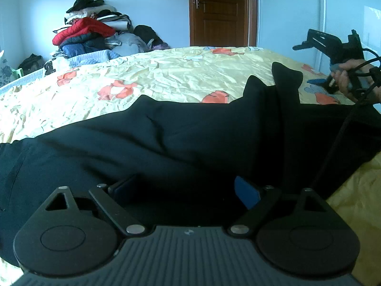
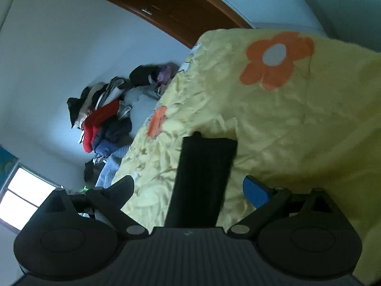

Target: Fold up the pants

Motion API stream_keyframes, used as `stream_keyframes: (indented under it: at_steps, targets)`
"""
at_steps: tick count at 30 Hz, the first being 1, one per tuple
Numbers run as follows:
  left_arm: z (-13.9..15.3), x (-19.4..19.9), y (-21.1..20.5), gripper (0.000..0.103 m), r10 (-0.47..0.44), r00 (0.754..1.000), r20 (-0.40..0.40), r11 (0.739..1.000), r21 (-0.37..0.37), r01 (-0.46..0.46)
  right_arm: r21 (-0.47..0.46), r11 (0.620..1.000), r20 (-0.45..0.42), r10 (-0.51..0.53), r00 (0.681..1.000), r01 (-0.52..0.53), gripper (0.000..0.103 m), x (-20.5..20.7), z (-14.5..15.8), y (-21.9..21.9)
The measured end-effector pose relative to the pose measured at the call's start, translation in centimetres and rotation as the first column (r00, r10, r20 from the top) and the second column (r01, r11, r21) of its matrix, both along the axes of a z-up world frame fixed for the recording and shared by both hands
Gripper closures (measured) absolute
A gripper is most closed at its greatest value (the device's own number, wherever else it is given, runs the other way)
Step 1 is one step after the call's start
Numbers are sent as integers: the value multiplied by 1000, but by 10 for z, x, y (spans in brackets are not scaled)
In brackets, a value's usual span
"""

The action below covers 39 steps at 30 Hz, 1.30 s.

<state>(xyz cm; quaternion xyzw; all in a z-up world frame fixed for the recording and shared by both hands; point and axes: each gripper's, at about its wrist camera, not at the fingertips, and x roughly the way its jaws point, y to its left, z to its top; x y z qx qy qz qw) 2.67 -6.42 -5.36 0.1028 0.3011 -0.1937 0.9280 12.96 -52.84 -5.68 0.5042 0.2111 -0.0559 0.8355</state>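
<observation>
Black pants point(image 1: 166, 138) lie spread across the yellow flowered bedsheet point(image 1: 166, 71). My left gripper point(image 1: 185, 190) is open, low over the pants, with its blue-padded fingers point(image 1: 246, 191) apart and nothing between them. My right gripper point(image 2: 188, 188) is open and tilted, above the bed; a black pant leg end point(image 2: 204, 166) lies on the sheet between and beyond its fingers, not pinched. In the left wrist view the right gripper point(image 1: 338, 71) shows at the far right, held by a hand, above a raised fold of the pants point(image 1: 285, 78).
A heap of clothes point(image 1: 92, 35) is piled at the far left of the bed against the wall. A brown wooden door point(image 1: 219, 9) stands behind the bed. A window point(image 2: 26, 197) shows in the right wrist view.
</observation>
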Motion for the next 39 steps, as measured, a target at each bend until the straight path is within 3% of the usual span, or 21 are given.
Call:
stream_keyframes:
  at_steps: [12, 16, 18, 19, 20, 23, 27, 30, 32, 34, 36, 39]
  targets:
    - [0, 0, 1, 11, 1, 1000, -1, 1000, 0, -1, 52, 995, 180, 79, 981, -90, 3, 15, 9, 2]
    - [0, 0, 1, 11, 0, 1000, 0, 1000, 0, 0, 0, 997, 57, 79, 995, -79, 8, 24, 5, 3]
    - [0, 0, 1, 10, 0, 1000, -1, 1000, -1, 0, -5, 996, 51, 93, 994, -93, 42, 25, 1, 3]
    - [0, 0, 1, 10, 1, 1000, -1, 1000, -1, -1, -10, 995, 29, 99, 995, -98, 71, 26, -1, 3]
    - [0, 0, 1, 10, 1, 1000, -1, 1000, -1, -1, -21, 995, 11, 99, 995, -99, 88, 27, -3, 4]
    - [0, 0, 1, 10, 1, 1000, -1, 1000, -1, -1, -80, 993, -32, 89, 995, -92, 98, 28, -5, 5]
    - [0, 0, 1, 10, 1, 1000, -1, 1000, -1, -1, -114, 993, 21, 30, 999, -27, 99, 12, 8, 4]
    - [0, 0, 1, 10, 1, 1000, -1, 1000, 0, -1, -120, 993, 168, 22, 985, -2, 99, -7, 49, 8]
    - [0, 0, 1, 10, 0, 1000, -2, 1000, -1, 0, -167, 986, 285, 32, 958, 17, 99, -31, 87, 14]
    - [0, 1, 1, 10, 0, 1000, -3, 1000, -1, 0, -225, 972, 346, 21, 938, 61, 99, -67, 113, 20]
    - [0, 1, 1, 9, -1, 1000, -4, 1000, -3, 1, -242, 962, 312, -46, 949, 126, 100, -112, 110, 18]
    - [-1, 2, 0, 9, -3, 1000, -4, 1000, -3, 3, -240, 945, 144, -189, 971, 220, 100, -172, 76, 4]
